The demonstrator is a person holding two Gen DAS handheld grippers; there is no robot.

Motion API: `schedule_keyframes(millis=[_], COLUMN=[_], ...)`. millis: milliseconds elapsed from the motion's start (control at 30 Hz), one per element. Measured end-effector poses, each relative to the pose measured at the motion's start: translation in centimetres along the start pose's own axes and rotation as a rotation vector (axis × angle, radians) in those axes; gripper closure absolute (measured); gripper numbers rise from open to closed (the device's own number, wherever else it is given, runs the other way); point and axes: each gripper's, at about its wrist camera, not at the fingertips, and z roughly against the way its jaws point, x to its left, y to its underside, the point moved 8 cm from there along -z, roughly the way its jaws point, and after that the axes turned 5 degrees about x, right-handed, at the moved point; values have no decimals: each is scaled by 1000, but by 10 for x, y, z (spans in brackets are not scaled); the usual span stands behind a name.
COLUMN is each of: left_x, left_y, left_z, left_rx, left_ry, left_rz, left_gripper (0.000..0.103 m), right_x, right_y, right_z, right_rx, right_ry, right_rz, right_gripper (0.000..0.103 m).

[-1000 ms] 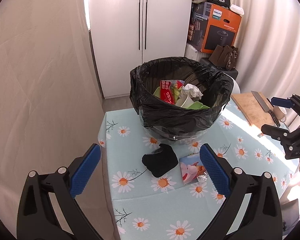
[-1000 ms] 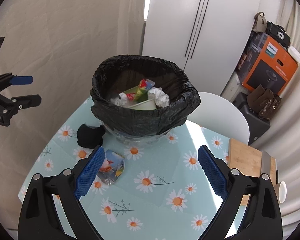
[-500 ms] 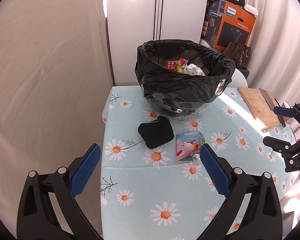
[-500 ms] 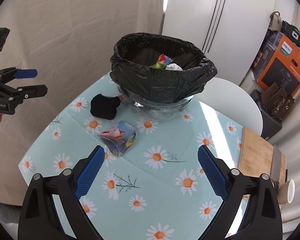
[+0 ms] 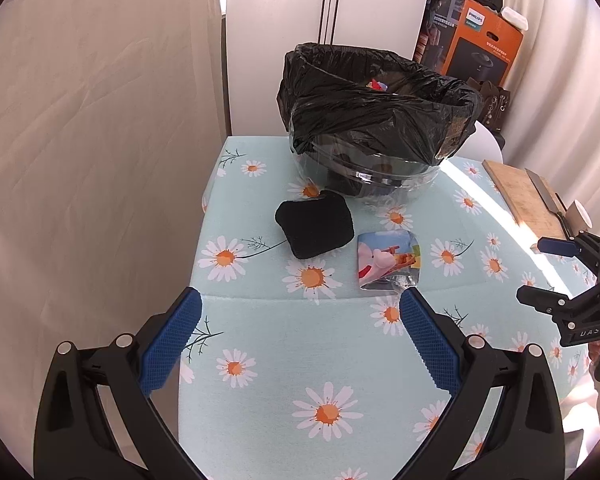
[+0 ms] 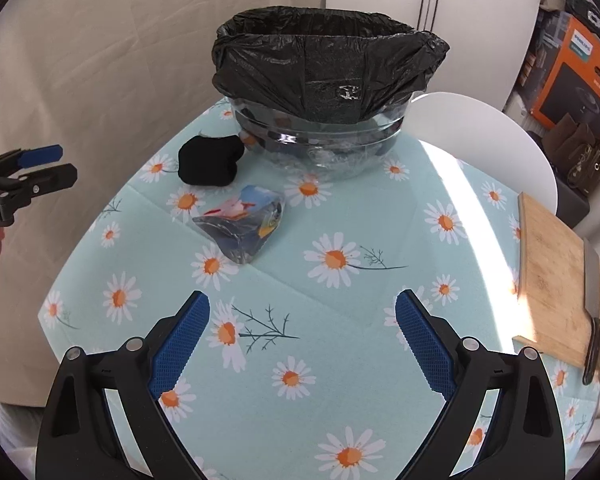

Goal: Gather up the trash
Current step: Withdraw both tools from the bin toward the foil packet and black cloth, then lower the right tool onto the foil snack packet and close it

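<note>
A bin lined with a black bag (image 5: 376, 104) (image 6: 324, 64) stands at the far side of the daisy tablecloth (image 5: 300, 360) (image 6: 340, 320), with trash inside. In front of it lie a black cloth wad (image 5: 314, 224) (image 6: 210, 160) and a colourful foil snack wrapper (image 5: 388, 260) (image 6: 246, 222). My left gripper (image 5: 298, 336) hovers open, low over the cloth, short of both items. My right gripper (image 6: 302, 338) is open too, nearer the table's middle; it also shows at the right edge of the left wrist view (image 5: 548, 268). Neither holds anything.
A wooden cutting board (image 6: 552, 276) with a cleaver (image 6: 596, 284) and a cup (image 5: 578, 214) lies at the table's right edge. A white chair (image 6: 480, 136) stands behind the bin. Curtain on the left, boxes and bags at back right.
Both grippers have pulled back from above the bin and dropped lower toward the table. The bin's contents are now nearly hidden by its rim. Both stayed open.
</note>
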Motion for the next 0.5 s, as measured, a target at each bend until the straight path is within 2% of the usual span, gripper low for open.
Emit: schedule_keyframes(millis=[167,333,433,500], left_x=[-3,-4,-6,-8], left_y=[10,17,18,19], left_z=[-33,-63,-77,-82], left_rx=[37,70,79,78], left_ry=[-3,7,5,30], left_rz=[-6,13,7,5], left_gripper=[6,6,6,6], right_x=[-9,-12,-12,-14], right_y=[1,2,-3,-9], right_z=[-25,-55,-72,-80], right_rx=[0,32,43,36], right_ry=[-13,-88,-173,-215], right_rz=[-48,-117,-186,-221], right_gripper=[13,13,13,13])
